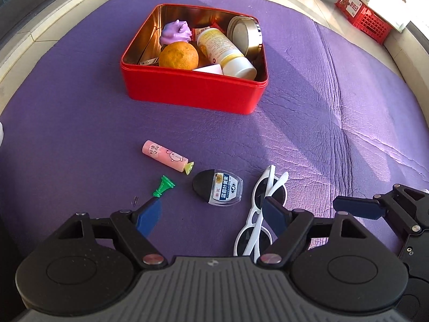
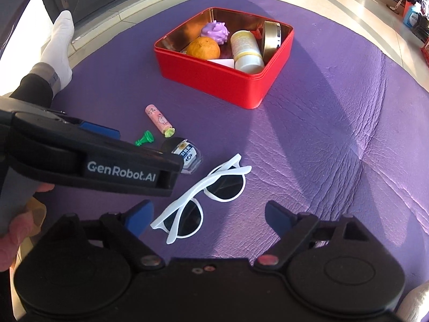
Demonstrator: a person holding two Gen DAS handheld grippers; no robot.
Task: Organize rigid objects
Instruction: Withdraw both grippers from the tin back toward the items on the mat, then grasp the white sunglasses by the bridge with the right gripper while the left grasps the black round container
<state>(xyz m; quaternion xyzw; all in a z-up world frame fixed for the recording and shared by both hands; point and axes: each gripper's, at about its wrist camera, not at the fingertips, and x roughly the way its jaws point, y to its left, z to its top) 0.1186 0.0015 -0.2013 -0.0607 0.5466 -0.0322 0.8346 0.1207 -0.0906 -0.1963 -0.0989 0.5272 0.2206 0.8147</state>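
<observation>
Both claws are spread wide and hold nothing. Low over the purple mat (image 1: 308,123), the left claw (image 1: 211,214) has its fingertips either side of the small black-and-clear case (image 1: 217,189), with the green chess piece (image 1: 163,185) by its left tip; contact cannot be judged. The right claw (image 2: 209,218) frames the folded white sunglasses (image 2: 206,196), not gripping them. A pink tube (image 1: 166,156) lies just beyond. The red tin (image 1: 193,91) stands well apart, holding an orange (image 1: 178,55), a purple toy (image 1: 175,32), a white bottle (image 1: 225,51) and a round gold tin (image 1: 244,36). Open mat spreads to the right. The left claw's body hides part of the case in the right wrist view.
</observation>
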